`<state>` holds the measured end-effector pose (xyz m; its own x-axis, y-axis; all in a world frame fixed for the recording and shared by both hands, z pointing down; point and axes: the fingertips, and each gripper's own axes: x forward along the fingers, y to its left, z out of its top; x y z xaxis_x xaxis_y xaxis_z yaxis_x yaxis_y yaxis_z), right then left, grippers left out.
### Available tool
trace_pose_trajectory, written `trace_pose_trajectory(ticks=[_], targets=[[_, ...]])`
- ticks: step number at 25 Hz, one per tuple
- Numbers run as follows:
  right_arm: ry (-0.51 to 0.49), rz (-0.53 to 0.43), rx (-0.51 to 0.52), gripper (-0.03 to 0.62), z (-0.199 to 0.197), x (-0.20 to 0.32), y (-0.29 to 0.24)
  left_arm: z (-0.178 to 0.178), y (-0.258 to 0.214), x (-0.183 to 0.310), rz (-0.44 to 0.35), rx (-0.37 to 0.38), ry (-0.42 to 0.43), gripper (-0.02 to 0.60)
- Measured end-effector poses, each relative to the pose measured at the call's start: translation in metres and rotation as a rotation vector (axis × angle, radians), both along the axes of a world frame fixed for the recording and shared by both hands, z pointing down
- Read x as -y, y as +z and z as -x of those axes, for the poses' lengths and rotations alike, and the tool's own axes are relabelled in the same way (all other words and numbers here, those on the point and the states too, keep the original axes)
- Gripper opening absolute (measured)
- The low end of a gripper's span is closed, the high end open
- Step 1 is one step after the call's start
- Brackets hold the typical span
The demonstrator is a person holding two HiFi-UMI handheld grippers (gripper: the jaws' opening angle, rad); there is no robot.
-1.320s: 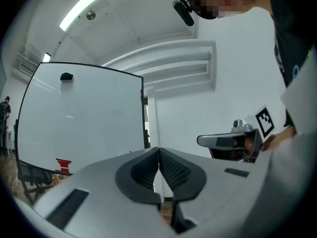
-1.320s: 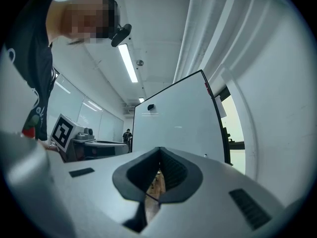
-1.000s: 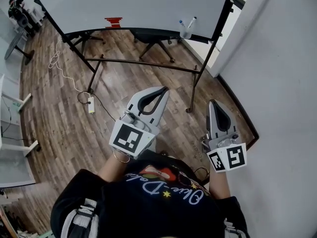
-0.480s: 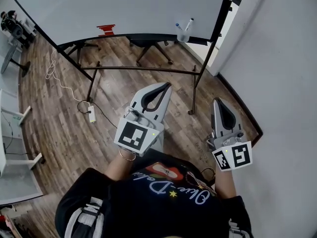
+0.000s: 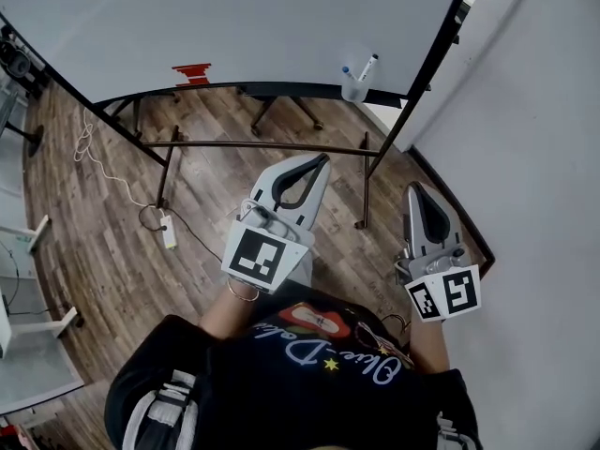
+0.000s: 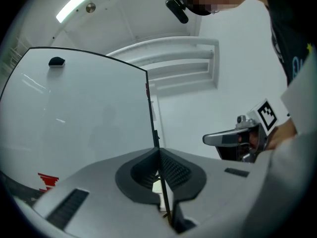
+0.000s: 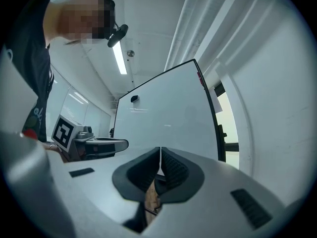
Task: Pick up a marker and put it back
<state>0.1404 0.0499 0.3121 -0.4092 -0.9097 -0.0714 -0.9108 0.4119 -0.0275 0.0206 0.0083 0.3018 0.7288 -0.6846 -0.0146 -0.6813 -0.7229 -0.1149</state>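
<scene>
At the far left of the head view, a white cable (image 5: 94, 153) trails over the wooden floor (image 5: 94, 251) to a power strip (image 5: 169, 233) that lies near one leg of the black stand (image 5: 272, 145). Above it, the whiteboard (image 5: 234, 17) fills the top of the view, with a red mark (image 5: 192, 71) near its lower edge. In the left gripper view a small dark object (image 6: 57, 61) sits high on the board.

The left gripper (image 5: 322, 160) is held in front of the person's chest, well short of the board and pointing toward it. Its 2 jaws are pressed together at the tips with nothing between them, which its own view shows plainly.

Further right, at the board's lower right corner, a clear cup (image 5: 352, 89) stands on the ledge. The 2 markers (image 5: 369, 65) stand tilted in it, 1 with a blue cap and 1 with a dark cap. Both grippers are well apart from the cup and the markers.

The right gripper (image 5: 418, 188) is held level with the left one, beside the person's right side. It points forward past the stand's right leg. Its jaws are likewise pressed together and empty. To its right rises a plain white wall (image 5: 534, 157), which meets the floor along a dark skirting.
</scene>
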Motion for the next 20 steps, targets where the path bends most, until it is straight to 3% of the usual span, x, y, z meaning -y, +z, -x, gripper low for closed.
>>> trace_pose_trajectory(ticks=[5, 20], targets=[[0.021, 0.0, -0.014, -0.005, 0.015, 0.043, -0.004, 0.011, -0.005, 0.044, -0.017, -0.004, 0.029, 0.005], [0.107, 0.015, -0.045, -0.005, 0.046, 0.158, 0.001, 0.054, 0.008, 0.167, 0.03, -0.034, 0.067, 0.005]])
